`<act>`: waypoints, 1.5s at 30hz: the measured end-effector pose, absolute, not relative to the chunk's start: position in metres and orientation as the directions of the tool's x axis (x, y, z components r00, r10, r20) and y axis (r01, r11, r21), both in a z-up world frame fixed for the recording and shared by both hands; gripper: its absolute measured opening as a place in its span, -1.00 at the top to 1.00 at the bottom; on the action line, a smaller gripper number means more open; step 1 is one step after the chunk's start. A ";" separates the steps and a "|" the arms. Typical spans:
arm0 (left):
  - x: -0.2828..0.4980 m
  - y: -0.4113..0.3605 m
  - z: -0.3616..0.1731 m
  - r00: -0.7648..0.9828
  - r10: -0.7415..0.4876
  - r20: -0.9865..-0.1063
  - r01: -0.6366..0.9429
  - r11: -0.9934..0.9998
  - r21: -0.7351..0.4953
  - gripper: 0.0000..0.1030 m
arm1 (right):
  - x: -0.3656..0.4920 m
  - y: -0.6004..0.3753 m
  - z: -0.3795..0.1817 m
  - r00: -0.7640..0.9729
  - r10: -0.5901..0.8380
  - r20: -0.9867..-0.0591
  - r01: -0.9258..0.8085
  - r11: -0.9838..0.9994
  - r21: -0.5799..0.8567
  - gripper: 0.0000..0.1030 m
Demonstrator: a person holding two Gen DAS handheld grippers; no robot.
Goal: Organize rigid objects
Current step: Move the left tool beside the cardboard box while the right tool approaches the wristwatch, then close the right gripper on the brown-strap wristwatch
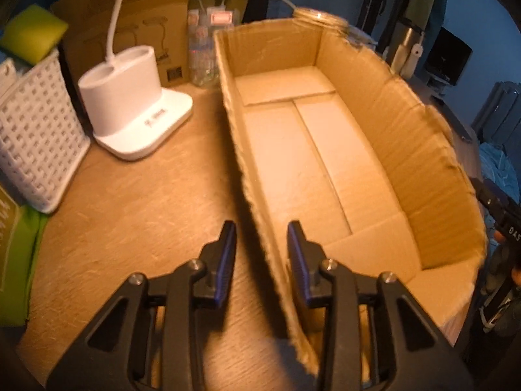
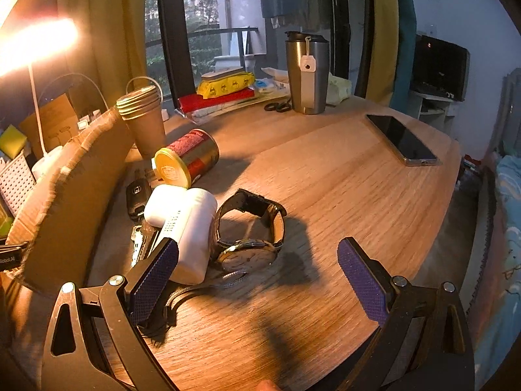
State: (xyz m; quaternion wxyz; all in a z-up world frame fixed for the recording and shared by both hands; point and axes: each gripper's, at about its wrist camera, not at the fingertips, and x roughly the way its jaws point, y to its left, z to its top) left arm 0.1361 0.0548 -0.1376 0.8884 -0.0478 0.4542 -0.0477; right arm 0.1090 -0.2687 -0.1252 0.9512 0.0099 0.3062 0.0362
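My left gripper (image 1: 262, 231) straddles the near left wall of an open, empty cardboard box (image 1: 407, 150), one pad outside and one inside, shut on that torn wall. My right gripper (image 2: 259, 244) hangs wide open just above the wooden table (image 2: 358, 202), holding nothing. Between and just beyond its fingers lies a wristwatch (image 2: 250, 254) with a dark strap. A white plastic bottle (image 2: 192, 228) lies on its side by the left finger. Behind it are a car key (image 2: 136, 198) and a red and gold can (image 2: 192, 156) with a yellow lid. The box's outer wall (image 2: 75, 195) stands left of them.
Stacked paper cups (image 2: 143, 120), a steel tumbler (image 2: 307, 71), scissors (image 2: 276, 107) and a phone (image 2: 402, 140) sit farther back. A metal chain (image 2: 202, 286) lies near the left finger. Left of the box stand a white lamp base (image 1: 136, 104) and a white basket (image 1: 35, 140).
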 end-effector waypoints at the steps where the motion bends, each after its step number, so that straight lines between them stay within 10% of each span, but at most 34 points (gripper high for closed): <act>1: 0.137 0.055 -0.139 0.583 -0.131 -0.802 0.037 0.990 -0.135 0.31 | 0.109 -0.270 -0.125 0.811 0.076 -0.581 -0.062 0.997 0.044 -0.94; 40: 0.145 0.044 -0.144 0.622 -0.001 -0.783 -0.090 0.993 -0.072 0.26 | 0.142 -0.280 -0.132 0.802 0.091 -0.590 -0.084 0.996 0.041 -0.93; 45: 0.146 0.046 -0.144 0.622 0.001 -0.783 -0.090 0.993 -0.070 0.23 | 0.145 -0.280 -0.135 0.791 0.126 -0.599 -0.111 0.992 0.061 -0.68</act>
